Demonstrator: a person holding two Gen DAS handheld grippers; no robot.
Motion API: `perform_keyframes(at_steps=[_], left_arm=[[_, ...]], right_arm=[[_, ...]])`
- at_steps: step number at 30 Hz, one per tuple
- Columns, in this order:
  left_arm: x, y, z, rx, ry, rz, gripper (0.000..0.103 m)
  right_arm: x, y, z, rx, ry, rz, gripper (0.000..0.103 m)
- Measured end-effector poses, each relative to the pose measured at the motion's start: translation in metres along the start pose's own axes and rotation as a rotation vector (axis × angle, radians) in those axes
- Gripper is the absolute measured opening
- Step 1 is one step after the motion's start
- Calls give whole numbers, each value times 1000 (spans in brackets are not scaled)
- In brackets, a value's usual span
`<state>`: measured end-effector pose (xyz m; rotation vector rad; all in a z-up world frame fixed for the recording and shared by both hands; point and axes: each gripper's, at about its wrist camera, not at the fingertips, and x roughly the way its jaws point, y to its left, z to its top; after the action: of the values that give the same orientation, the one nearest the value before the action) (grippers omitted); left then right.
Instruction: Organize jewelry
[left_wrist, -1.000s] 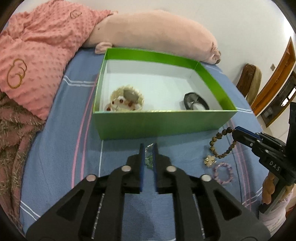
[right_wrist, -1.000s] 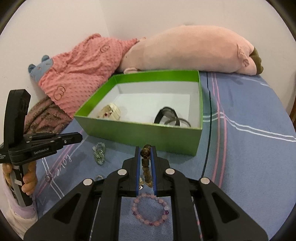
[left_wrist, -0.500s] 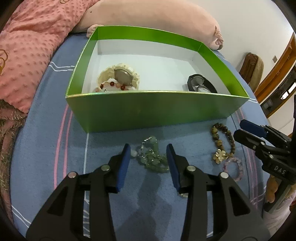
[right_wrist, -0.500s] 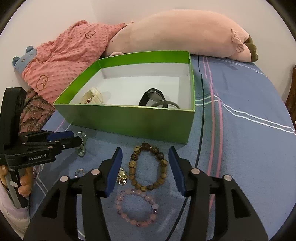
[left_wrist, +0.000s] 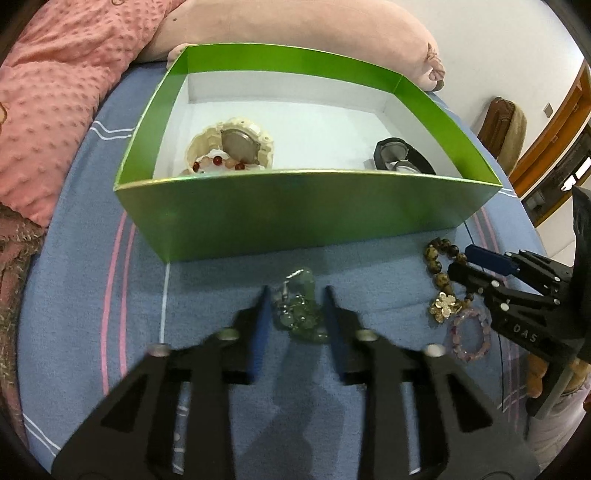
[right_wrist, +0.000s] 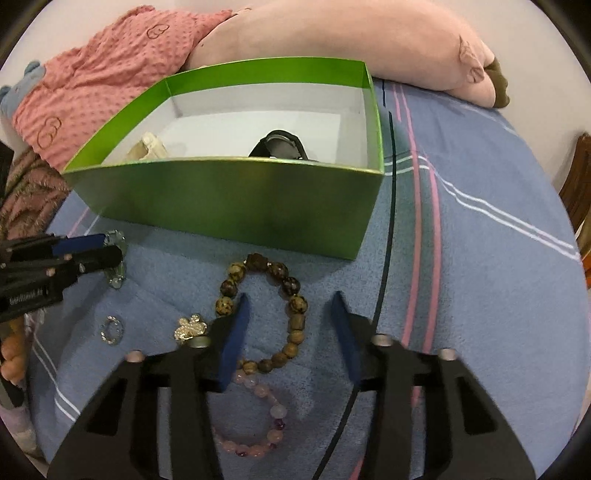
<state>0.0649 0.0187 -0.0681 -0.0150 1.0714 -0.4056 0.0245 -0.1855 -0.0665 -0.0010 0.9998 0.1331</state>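
The left hand-held gripper (left_wrist: 295, 291) stands spread wide, its blue-padded fingers either side of a green glass-bead bracelet (left_wrist: 300, 314) that lies bunched on the blue bedsheet (left_wrist: 85, 295), just in front of the green box (left_wrist: 295, 214). The heap's long axis runs away from the camera toward the box wall; whether the pads touch it cannot be told.

The right hand-held gripper (right_wrist: 290, 306) is also wide apart and holds nothing. Its left pad overlaps the near-left side of a brown bead bracelet (right_wrist: 295, 306), an open loop lying flat, its long axis pointing toward the box. A gold flower charm (right_wrist: 190, 326) sits just beside the loop. Nearer the camera lies a pink bead bracelet (right_wrist: 258, 424), partly under the fingers, and a small ring (right_wrist: 111, 329) lies to the left.

Inside the box are a cream watch (left_wrist: 232, 147) at left and a black watch (left_wrist: 400, 158) at right.
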Motion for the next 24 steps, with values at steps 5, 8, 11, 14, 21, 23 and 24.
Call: perform_keyframes(at_steps=[5, 8, 11, 14, 21, 23, 24], left_arm=[[-3, -2, -1, 14, -13, 15, 14], [-15, -6, -2, 31, -53, 29, 14], [-33, -10, -3, 43, -106, 20, 14], [-51, -14, -5, 54, -165, 8, 14], [-67, -19, -4, 56, -210, -11, 14], [-69, -18, -3, 52, -216, -19, 14], [-70, -16, -3, 45, -213, -22, 14]], right_arm=[[-1, 3, 1, -21, 9, 28, 10], [-6, 3, 3, -16, -7, 35, 10], [-21, 0, 5, -8, -59, 48, 10], [-45, -3, 6, 1, -140, 75, 10], [-71, -11, 8, 27, -242, 114, 10], [-73, -11, 7, 28, -253, 130, 10], [-75, -10, 8, 29, -263, 132, 10]])
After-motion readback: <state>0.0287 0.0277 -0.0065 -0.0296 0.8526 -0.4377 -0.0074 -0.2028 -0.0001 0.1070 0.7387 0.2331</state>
